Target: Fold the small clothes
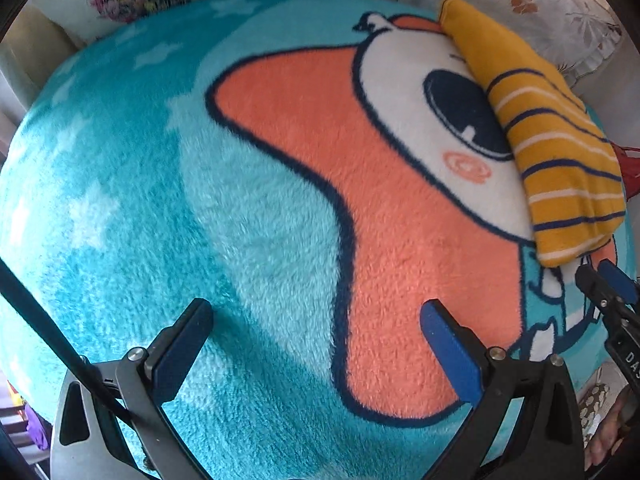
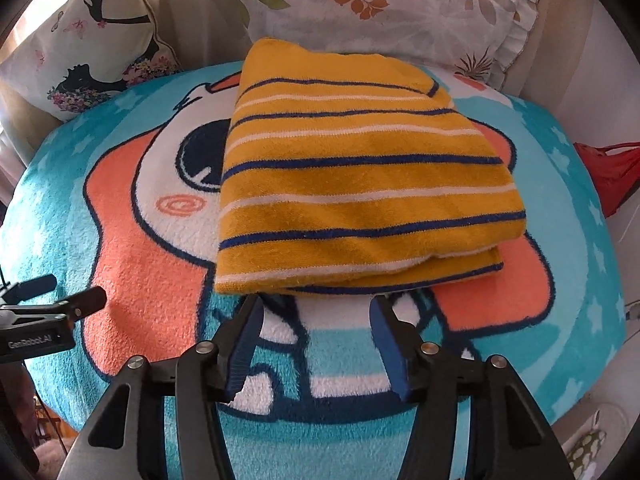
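The yellow striped cloth (image 2: 360, 184) is lying folded on the blue blanket (image 2: 140, 420), partly covering the cartoon face's big eye (image 2: 200, 156). In the left wrist view the cloth (image 1: 552, 152) is sitting at about two o'clock.

The right gripper (image 2: 316, 320) is pointing down at the cloth's near edge, at six o'clock from it. Its jaws are standing wide, with nothing between them. Its fingertips (image 2: 252, 312) are sitting just beside the fold, not pinching it.

The left gripper (image 1: 316, 320) is hanging over the bare blanket, well apart from the cloth. Its jaws are wide too, holding nothing.

Flowery pillows (image 2: 400, 4) are lying behind the blanket at twelve o'clock. Something red (image 2: 612, 172) is peeking out at three o'clock.
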Demonstrator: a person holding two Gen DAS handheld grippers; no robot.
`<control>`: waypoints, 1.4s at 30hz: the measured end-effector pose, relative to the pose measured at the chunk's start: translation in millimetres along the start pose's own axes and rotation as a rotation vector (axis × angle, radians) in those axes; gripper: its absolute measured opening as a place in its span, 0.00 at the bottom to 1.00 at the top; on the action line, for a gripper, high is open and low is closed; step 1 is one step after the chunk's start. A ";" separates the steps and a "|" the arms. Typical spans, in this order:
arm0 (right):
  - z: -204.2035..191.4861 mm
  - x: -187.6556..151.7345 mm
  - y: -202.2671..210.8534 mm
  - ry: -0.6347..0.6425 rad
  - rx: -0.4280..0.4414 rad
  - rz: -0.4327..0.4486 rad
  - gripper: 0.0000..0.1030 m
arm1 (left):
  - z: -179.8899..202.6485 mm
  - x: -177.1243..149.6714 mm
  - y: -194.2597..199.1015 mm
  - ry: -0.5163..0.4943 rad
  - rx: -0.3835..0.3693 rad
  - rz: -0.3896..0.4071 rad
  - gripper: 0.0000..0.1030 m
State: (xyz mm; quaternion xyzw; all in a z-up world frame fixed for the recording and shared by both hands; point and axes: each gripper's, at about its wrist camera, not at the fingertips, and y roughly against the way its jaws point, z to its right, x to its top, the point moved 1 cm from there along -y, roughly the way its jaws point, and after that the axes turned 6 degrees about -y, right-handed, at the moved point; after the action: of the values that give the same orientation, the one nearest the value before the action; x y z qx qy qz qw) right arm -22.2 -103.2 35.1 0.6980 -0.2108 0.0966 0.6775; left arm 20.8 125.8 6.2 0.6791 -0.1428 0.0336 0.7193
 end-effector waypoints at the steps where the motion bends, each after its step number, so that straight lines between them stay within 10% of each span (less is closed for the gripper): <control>1: 0.9 -0.2 -0.2 -0.002 -0.003 -0.001 0.58 | 0.6 -0.5 -0.1 -0.007 0.010 0.005 1.00; 23: 30.7 5.5 14.1 -0.029 0.015 0.052 0.61 | 14.8 6.7 0.8 0.063 0.093 0.021 1.00; 30: 47.3 18.8 22.0 0.030 0.048 0.091 0.64 | 65.9 1.7 54.4 0.025 0.145 0.172 1.00; 42: 116.4 19.9 21.0 0.016 0.052 0.093 0.66 | 135.5 -10.3 72.0 0.005 0.120 0.194 1.00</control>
State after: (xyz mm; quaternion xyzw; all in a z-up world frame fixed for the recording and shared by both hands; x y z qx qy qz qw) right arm -30.9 -221.2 55.2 0.7040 -0.2353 0.1389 0.6555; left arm -28.2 -0.9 78.3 0.7039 -0.2038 0.1132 0.6709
